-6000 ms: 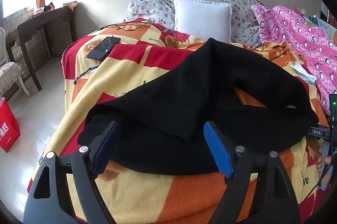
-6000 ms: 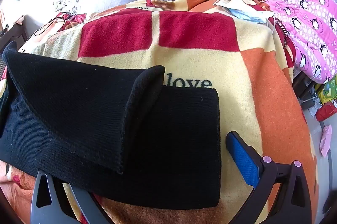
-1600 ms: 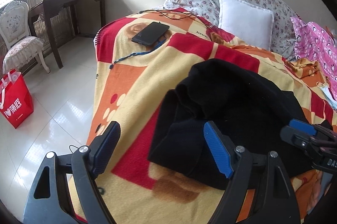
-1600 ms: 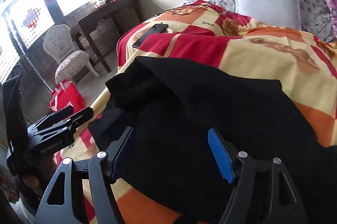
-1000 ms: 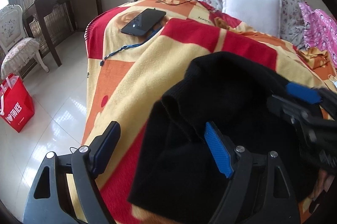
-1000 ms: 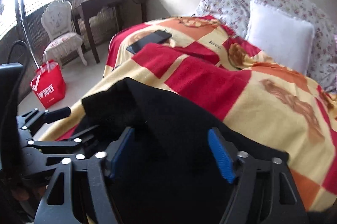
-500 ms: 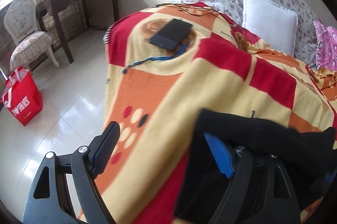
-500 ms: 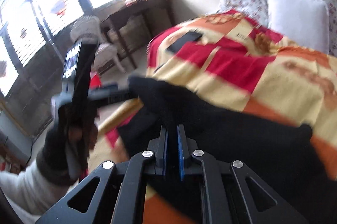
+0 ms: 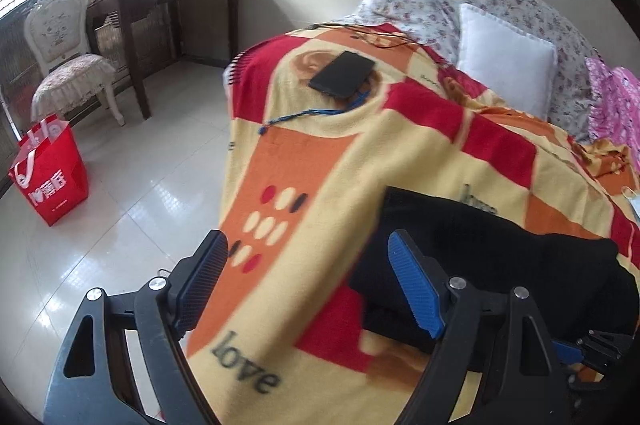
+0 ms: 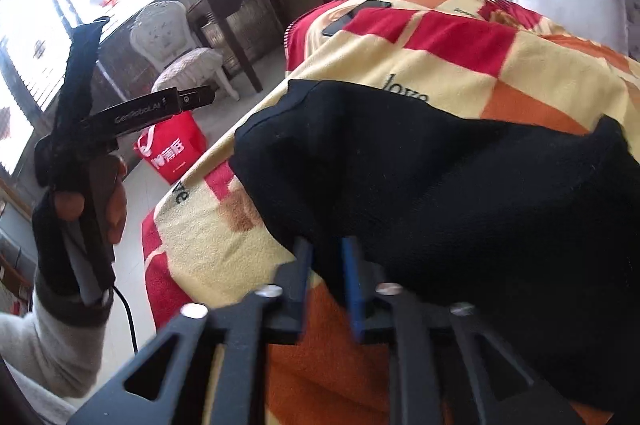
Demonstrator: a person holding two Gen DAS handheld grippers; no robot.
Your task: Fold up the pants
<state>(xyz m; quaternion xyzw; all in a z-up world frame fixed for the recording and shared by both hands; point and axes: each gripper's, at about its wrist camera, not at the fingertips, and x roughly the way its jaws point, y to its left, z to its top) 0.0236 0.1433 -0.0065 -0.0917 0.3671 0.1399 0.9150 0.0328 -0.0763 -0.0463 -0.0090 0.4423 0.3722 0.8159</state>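
Observation:
The black pants (image 10: 440,177) lie bunched and folded on the checked blanket (image 10: 400,57) near the bed's front edge. My right gripper (image 10: 326,257) is shut on the near edge of the pants, with black cloth pinched between its blue pads. My left gripper (image 9: 308,277) is open and empty, held off the bed's left side above the blanket (image 9: 320,161); the pants (image 9: 500,257) lie just right of its right finger. The left gripper also shows in the right wrist view (image 10: 160,113), held in a gloved hand.
A black phone (image 9: 343,74) with a blue cord lies on the blanket's far left. A white pillow (image 9: 506,59) and floral pillows sit at the head. A red bag (image 9: 50,177), a white chair (image 9: 68,65) and a dark desk (image 9: 168,1) stand on the tiled floor to the left.
My left gripper has drawn back to the left, off the pants, still open. My right gripper stays shut on the pants' edge and has shifted them slightly along the blanket.

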